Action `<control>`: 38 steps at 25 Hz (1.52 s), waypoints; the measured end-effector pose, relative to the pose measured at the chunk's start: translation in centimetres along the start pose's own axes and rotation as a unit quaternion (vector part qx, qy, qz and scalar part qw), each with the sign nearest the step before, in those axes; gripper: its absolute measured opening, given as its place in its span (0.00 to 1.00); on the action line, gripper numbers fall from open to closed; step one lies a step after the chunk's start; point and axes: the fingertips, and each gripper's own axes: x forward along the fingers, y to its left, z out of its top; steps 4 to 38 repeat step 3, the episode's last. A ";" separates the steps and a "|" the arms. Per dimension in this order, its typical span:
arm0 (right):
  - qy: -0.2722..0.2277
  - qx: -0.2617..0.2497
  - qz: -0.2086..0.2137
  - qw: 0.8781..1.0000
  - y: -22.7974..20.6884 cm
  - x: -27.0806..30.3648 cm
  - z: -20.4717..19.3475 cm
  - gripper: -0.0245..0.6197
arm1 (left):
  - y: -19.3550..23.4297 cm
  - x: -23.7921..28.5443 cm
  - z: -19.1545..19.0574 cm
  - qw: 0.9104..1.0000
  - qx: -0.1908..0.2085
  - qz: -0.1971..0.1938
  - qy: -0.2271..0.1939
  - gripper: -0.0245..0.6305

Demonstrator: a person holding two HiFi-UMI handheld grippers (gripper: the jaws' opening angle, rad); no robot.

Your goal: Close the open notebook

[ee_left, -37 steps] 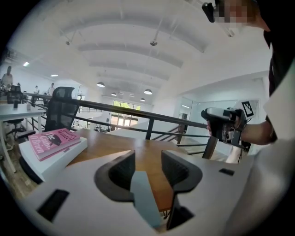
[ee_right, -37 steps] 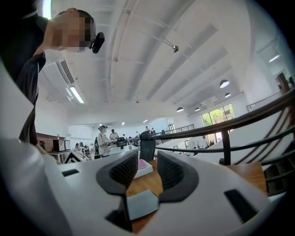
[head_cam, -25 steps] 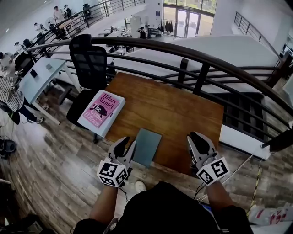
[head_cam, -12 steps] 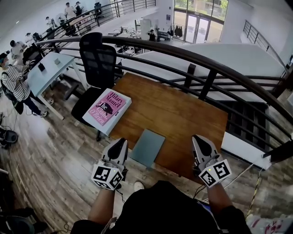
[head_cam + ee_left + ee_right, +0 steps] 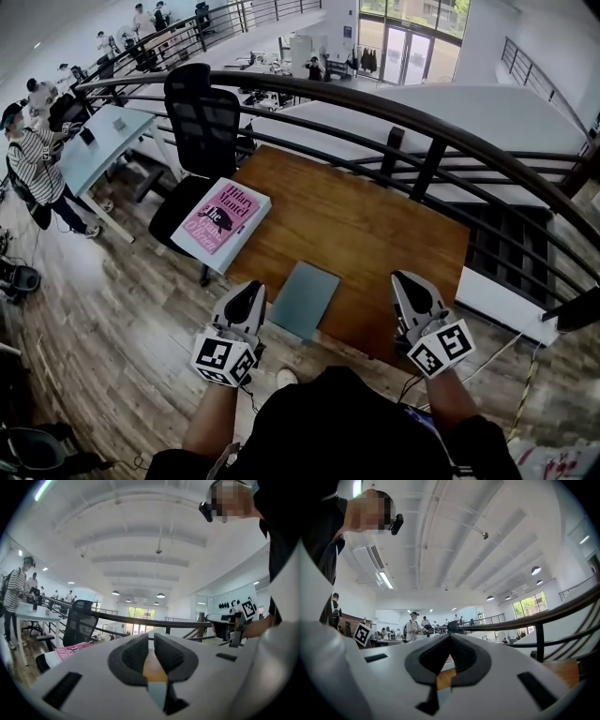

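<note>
The grey-green notebook (image 5: 305,298) lies closed and flat near the front edge of the brown wooden table (image 5: 375,220). Just left of the notebook's near corner, my left gripper (image 5: 255,291) is held level and shut with nothing in it. My right gripper (image 5: 401,279) hovers over the table's front right part, well clear of the notebook, also shut and empty. In the left gripper view the jaws (image 5: 151,637) meet at the tips, and the right gripper (image 5: 225,627) shows off to the right. The right gripper view shows its own jaws (image 5: 450,637) pressed together.
A thick pink-covered book (image 5: 222,225) lies at the table's left corner, overhanging the edge. A black office chair (image 5: 202,122) stands behind it. A dark curved railing (image 5: 422,122) runs along the table's far side. People stand at desks far left (image 5: 37,173).
Both grippers' jaws have gone from slightly apart to shut. The left gripper has drawn a little away from the notebook's near left edge. The notebook has not moved.
</note>
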 end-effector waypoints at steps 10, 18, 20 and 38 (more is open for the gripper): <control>0.000 0.001 0.003 1.000 0.0 0.2 0.1 0.03 | -0.3 0.3 0.0 1.000 -0.004 -0.004 0.000 0.11; 0.000 0.001 0.003 1.000 0.0 0.2 0.1 0.03 | -0.3 0.3 0.0 1.000 -0.004 -0.004 0.000 0.11; 0.000 0.001 0.003 1.000 0.0 0.2 0.1 0.03 | -0.3 0.3 0.0 1.000 -0.004 -0.004 0.000 0.11; 0.000 0.001 0.003 1.000 0.0 0.2 0.1 0.03 | -0.3 0.3 0.0 1.000 -0.004 -0.004 0.000 0.11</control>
